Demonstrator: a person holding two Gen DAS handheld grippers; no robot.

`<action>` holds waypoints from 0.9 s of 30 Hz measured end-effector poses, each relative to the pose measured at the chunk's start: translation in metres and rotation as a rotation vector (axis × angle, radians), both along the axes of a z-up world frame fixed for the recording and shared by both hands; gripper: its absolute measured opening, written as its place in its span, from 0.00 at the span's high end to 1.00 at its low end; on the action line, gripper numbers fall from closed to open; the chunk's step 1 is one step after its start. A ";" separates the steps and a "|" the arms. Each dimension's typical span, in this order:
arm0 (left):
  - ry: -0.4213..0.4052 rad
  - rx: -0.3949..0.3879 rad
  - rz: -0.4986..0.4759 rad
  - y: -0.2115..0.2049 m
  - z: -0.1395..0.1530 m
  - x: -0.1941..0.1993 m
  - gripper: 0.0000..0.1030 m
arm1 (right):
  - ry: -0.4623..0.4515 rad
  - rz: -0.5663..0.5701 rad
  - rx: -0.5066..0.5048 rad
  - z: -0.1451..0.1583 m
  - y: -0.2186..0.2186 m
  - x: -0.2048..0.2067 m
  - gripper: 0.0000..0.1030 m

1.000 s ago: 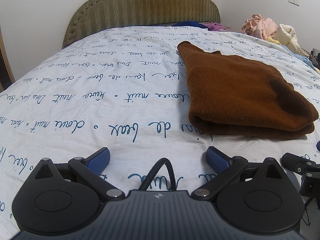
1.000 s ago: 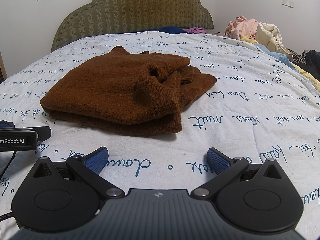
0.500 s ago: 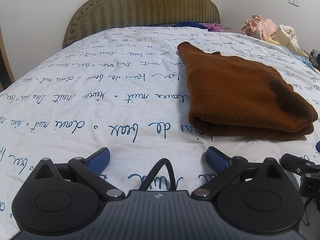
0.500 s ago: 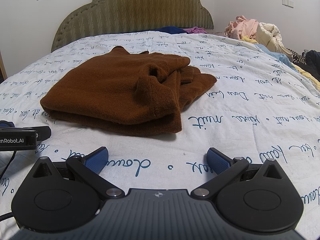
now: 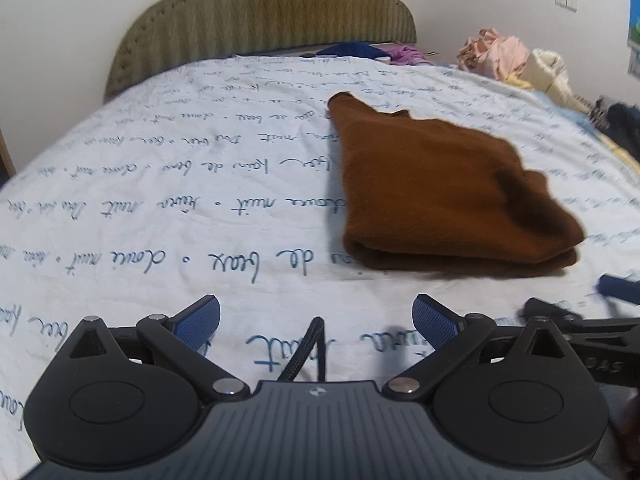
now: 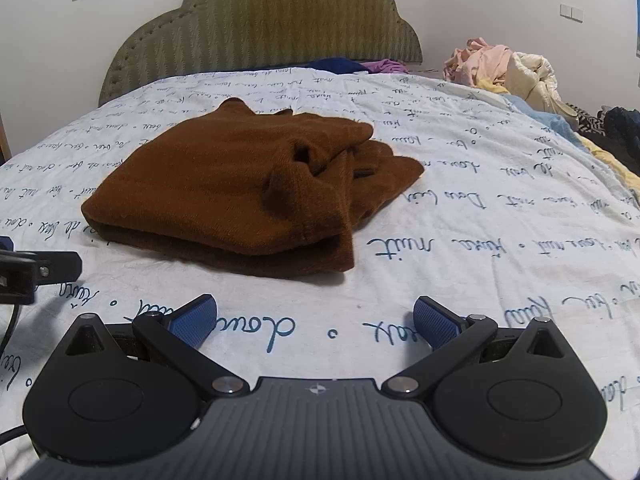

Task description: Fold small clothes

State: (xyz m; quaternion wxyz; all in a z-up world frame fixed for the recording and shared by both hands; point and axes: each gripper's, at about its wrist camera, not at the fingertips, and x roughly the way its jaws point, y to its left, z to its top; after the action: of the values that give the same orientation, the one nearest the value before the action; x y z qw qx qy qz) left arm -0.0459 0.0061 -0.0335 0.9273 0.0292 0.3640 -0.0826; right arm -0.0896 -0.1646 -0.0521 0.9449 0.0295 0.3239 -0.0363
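Brown folded sweater (image 6: 224, 192) on sheet (image 6: 460, 264), long axis toward headboard (image 6: 260, 28); both claws wide, empty.

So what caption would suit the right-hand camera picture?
Open right gripper faces a folded brown sweater on a script-printed bedsheet.

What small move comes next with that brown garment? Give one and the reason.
Probably bring the right tongs forward to the bunched sleeve end of the brown garment and flatten it: that side is rumpled while the rest lies folded, and both tongs, left too, are open and apart from it.
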 end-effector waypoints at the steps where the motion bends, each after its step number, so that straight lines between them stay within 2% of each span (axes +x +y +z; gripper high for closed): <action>1: 0.008 -0.025 -0.006 0.002 0.002 -0.001 0.00 | -0.003 -0.002 0.001 0.002 -0.001 -0.001 0.00; 5: 0.044 -0.101 -0.010 0.010 0.008 -0.001 0.00 | -0.011 -0.005 0.009 0.006 -0.004 -0.005 0.00; 8: 0.061 -0.125 0.010 0.015 0.012 -0.001 0.00 | -0.012 -0.008 0.012 0.007 -0.005 -0.006 0.00; 13: 0.064 -0.079 0.018 0.015 0.025 -0.006 0.00 | -0.013 -0.005 0.017 0.010 -0.006 -0.008 0.00; 19: 0.057 -0.099 -0.013 0.016 0.040 -0.014 0.00 | -0.025 -0.001 0.016 0.015 -0.005 -0.012 0.00; 27: 0.012 0.003 0.018 0.005 0.039 -0.015 0.00 | -0.034 -0.005 0.034 0.021 -0.010 -0.016 0.00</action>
State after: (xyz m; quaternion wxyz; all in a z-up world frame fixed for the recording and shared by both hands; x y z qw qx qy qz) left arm -0.0611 0.0114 0.0054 0.9257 0.0267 0.3699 -0.0741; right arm -0.1056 -0.1748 -0.0313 0.9496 0.0468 0.3082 -0.0326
